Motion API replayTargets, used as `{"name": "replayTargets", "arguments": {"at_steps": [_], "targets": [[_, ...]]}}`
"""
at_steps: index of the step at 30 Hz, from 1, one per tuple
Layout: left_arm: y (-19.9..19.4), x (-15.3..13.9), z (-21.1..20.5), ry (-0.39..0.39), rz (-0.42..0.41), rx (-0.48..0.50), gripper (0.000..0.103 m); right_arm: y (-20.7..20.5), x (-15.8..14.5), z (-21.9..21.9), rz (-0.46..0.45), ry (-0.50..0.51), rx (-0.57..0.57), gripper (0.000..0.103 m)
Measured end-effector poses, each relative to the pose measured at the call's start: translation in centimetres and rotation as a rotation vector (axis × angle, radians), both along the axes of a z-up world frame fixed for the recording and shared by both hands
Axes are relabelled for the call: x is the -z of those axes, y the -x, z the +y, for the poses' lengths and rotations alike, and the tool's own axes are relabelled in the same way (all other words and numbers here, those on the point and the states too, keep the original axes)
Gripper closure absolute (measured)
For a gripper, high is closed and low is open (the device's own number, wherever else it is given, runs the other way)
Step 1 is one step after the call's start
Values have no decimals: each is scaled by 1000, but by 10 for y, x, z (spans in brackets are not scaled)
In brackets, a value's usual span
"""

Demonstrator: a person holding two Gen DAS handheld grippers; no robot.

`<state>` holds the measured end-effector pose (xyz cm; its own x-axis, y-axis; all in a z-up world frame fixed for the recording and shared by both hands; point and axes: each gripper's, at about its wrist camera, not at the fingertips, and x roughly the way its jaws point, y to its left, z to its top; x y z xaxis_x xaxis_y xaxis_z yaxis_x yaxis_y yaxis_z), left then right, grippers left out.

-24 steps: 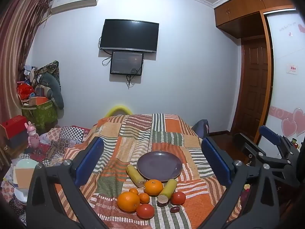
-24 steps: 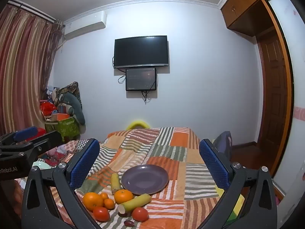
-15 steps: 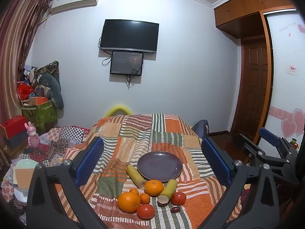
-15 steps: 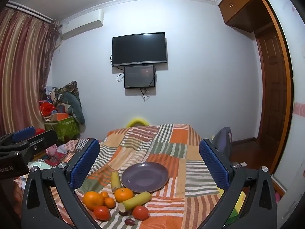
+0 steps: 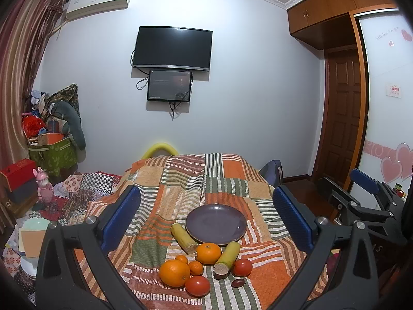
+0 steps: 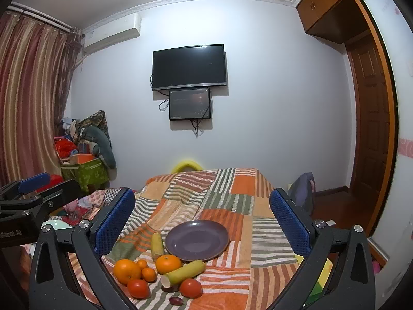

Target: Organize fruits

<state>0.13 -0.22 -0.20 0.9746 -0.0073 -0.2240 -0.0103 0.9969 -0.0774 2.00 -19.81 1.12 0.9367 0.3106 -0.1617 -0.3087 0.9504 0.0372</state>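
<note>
Overhead | round smooth purple plate bare | striped woven blanket | both grippers' jaws wide apart, nothing between

A pale, plain wall carries a black flat television with a smaller dark screen hung just beneath it, cables dangling. A white air conditioner sits high beside striped red-brown curtains. A brown wooden door stands below wooden overhead cupboards. A striped patchwork blanket covers the bed.

Fruits before plate
</note>
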Motion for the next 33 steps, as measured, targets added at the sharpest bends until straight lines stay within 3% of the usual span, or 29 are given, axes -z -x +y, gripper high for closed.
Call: {"name": "replayTargets", "arguments": {"at_steps": [33], "targets": [[-3, 2, -3, 1, 8, 7, 0, -1, 4, 0, 0, -1, -2, 0]]}}
